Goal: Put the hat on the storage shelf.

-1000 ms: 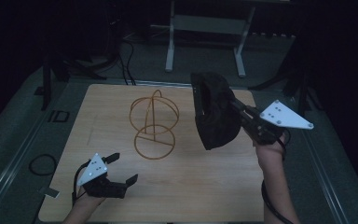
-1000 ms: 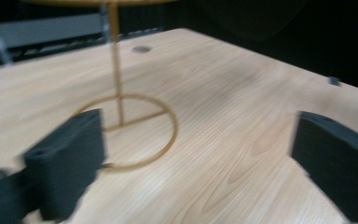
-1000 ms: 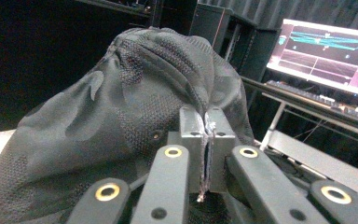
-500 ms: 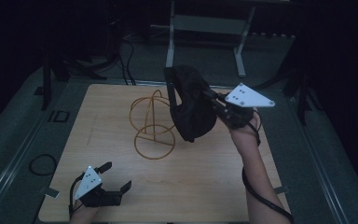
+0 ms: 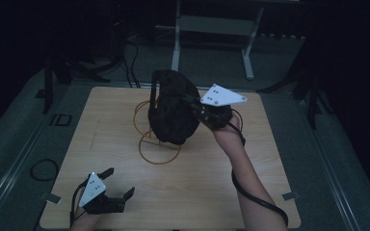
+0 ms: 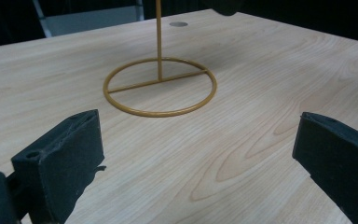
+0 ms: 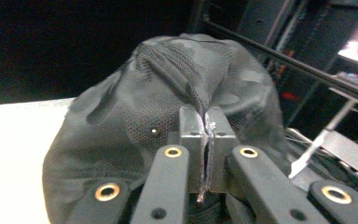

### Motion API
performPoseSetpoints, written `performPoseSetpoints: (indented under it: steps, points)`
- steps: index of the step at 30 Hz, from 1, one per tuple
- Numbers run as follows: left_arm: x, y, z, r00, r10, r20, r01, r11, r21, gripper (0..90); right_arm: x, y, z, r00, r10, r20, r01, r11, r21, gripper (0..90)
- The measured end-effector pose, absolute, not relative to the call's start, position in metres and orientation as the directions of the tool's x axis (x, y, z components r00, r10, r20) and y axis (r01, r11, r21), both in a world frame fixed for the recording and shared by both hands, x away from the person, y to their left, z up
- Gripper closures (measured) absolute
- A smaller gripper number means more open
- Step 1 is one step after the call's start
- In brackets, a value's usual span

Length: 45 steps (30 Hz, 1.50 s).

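Above the table, high view: right hand-held gripper (image 5: pixel 196 109) holds a black mesh fabric cap (image 5: pixel 172 111) aloft over the thin gold wire stand with a ring base and looped top (image 5: pixel 160 147); the cap hangs just in front of and partly across the stand's upper loops; whether it touches them I cannot tell
Relation for the likely move: cap lies directly off the right jaws, toward the stand's top; the stand's long axis is upright; the right hand is much nearer, the left hand-held gripper (image 5: pixel 117 188) rests well apart at the near left corner of the pale wooden table (image 5: pixel 270 159)
Left gripper view: black padded jaws stand wide apart with nothing between; the ring base (image 6: pixel 160 92) lies flat ahead, a straight rod rising from its crossbar; smooth light wood grain underneath
Right gripper view: jaws pressed together on a pinched fold of the cap (image 7: pixel 168 121); fabric is soft, perforated, crumpled and domed
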<state>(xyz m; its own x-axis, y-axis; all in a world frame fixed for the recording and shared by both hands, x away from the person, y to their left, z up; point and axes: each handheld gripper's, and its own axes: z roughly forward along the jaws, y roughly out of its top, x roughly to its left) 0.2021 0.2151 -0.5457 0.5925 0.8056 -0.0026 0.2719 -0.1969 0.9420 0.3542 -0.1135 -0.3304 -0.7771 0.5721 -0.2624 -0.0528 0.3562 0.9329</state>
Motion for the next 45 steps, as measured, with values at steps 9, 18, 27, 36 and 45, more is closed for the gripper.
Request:
performPoseSetpoints:
  steps: [9, 18, 27, 36, 45]
  points:
    - [0.200, 0.217, -0.545, 0.592, 0.806, -0.006, 0.274, -0.194, 0.942, 2.1, 0.374, -0.084, -0.346, -0.802, 0.543, -0.248, 0.000, 0.415, 0.910, 88.1]
    - [0.201, 0.217, -0.545, 0.599, 0.800, -0.025, 0.278, -0.178, 0.944, 2.1, 0.378, -0.065, -0.346, -0.815, 0.534, -0.225, 0.012, 0.404, 0.915, 87.4]
    - [0.200, 0.217, -0.546, 0.607, 0.794, -0.033, 0.281, -0.175, 0.943, 2.1, 0.383, -0.048, -0.352, -0.837, 0.511, -0.194, 0.027, 0.392, 0.920, 67.2]
    - [0.200, 0.218, -0.546, 0.601, 0.798, -0.043, 0.286, -0.165, 0.944, 2.2, 0.383, -0.051, -0.350, -0.835, 0.519, -0.184, 0.035, 0.383, 0.923, 60.5]
    - [0.201, 0.218, -0.547, 0.601, 0.798, -0.051, 0.292, -0.159, 0.943, 2.2, 0.383, -0.067, -0.350, -0.826, 0.543, -0.151, 0.064, 0.356, 0.932, 44.4]
